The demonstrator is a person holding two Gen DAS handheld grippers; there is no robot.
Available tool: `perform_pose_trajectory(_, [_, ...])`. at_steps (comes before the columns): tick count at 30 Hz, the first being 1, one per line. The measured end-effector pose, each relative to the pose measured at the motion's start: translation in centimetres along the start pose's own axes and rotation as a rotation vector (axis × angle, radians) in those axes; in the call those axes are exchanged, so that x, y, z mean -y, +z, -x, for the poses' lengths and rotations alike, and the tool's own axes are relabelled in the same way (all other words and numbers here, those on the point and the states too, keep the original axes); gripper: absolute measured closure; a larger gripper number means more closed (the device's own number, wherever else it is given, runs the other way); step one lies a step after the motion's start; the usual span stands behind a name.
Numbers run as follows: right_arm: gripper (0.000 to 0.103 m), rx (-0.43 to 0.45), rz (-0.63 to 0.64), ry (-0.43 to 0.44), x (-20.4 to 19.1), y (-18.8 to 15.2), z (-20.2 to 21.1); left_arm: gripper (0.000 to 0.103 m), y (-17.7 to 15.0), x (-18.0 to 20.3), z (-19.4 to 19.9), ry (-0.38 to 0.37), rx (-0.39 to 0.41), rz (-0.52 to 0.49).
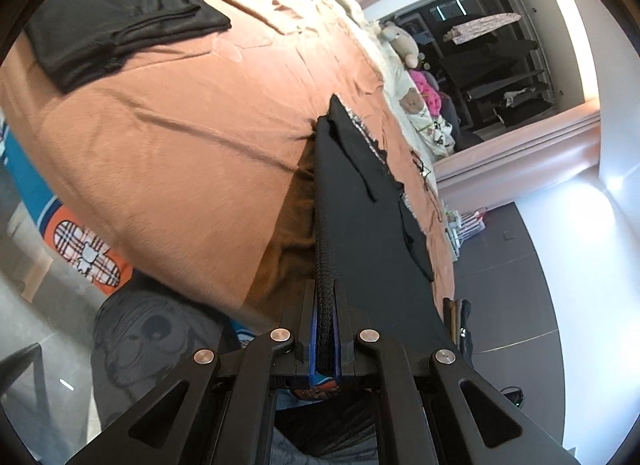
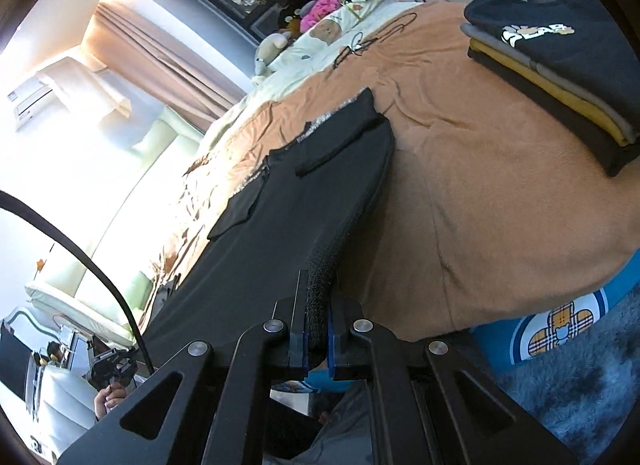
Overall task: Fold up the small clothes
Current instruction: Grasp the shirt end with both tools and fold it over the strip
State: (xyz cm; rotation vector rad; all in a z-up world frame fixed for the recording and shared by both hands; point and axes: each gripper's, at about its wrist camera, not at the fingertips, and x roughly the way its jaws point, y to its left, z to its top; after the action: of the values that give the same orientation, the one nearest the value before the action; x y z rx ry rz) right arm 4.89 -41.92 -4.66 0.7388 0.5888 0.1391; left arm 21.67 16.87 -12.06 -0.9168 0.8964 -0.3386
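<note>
A: Grippers first. Left gripper (image 1: 325, 339) clenched on the ribbed hem of the black garment (image 1: 360, 225). Right gripper (image 2: 318, 323) same, pinching the other ribbed corner, jaws closed on cloth.

B: Where's the garment?

A: Stretched between the two grippers at the near edge and running out over the orange bedspread (image 1: 180, 145). Far end with the silvery trim lies on the bed; near end is lifted off it, shadow underneath.

B: Why held like that?

A: My read: both near corners gripped so the cloth stays taut and flat, ready to carry the hem over toward the far end for a fold. Sleeves look already turned in on top.

B: Pose?

A: Both tools point forward along the bed, rolled sideways so the jaws stand vertical, one at each side of the hem. The person's other hand shows only small, low left in the right view.

B: Surroundings?

A: Folded black pile (image 1: 116, 13) far left in the left view. Stack of folded clothes (image 2: 560, 73) far right in the right view. Plush toys (image 2: 316, 13) and pillows at the far end.
</note>
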Motion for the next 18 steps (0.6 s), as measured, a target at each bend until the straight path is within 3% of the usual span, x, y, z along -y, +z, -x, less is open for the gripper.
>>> perform_pose_trajectory(18, [0.101, 0.092, 0.076, 0.064, 0.3, -2.5, 6.0, 0.098, -4.8, 0.7, 9.3, -0.065, 0.106, -0.044])
